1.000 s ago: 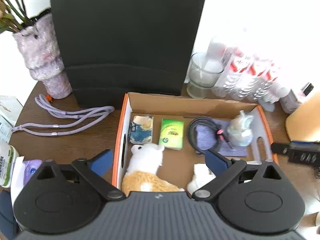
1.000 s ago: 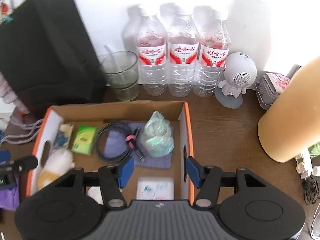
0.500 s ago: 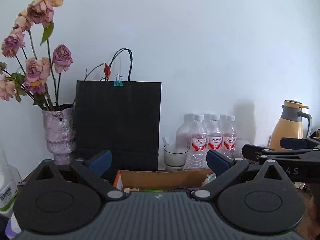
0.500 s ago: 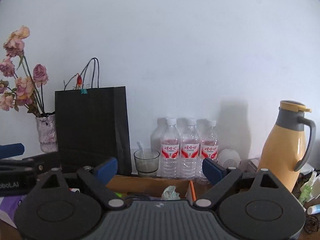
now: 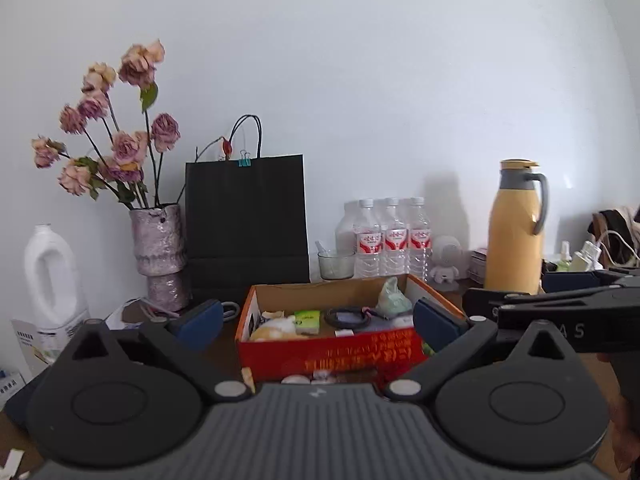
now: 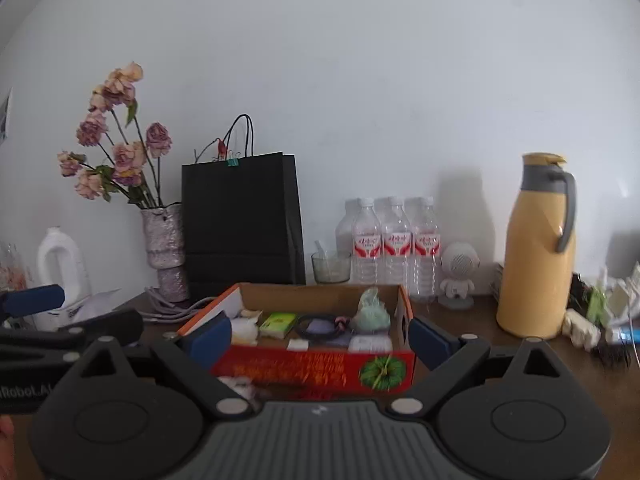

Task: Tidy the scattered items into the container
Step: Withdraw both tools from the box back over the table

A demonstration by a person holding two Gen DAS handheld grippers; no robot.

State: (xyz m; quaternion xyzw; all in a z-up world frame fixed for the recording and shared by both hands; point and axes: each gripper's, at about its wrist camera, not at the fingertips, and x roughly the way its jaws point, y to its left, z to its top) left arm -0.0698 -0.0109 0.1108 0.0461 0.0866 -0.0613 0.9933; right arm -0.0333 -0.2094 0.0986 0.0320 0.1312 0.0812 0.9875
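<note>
The cardboard box [image 5: 332, 354] with a red front stands on the dark table; it also shows in the right wrist view [image 6: 316, 370]. Inside lie a plush toy [image 5: 276, 330], a green packet [image 5: 307, 317], a coiled black cable [image 5: 347, 317] and a pale green bag [image 5: 391, 300]. My left gripper [image 5: 318, 320] is open and empty, held back in front of the box. My right gripper [image 6: 320, 334] is open and empty, also in front of the box. Each gripper shows at the edge of the other's view.
A black paper bag [image 5: 246, 220], a vase of dried roses [image 5: 160, 256], a glass [image 5: 336, 266], three water bottles [image 5: 394, 238], a small white speaker [image 5: 446, 258] and a yellow jug [image 5: 516, 228] stand behind the box. A white detergent bottle [image 5: 52, 276] stands far left.
Both grippers rose from looking down into the box, then pulled back from it. The box now shows whole with its red front. Both stayed open and empty.
</note>
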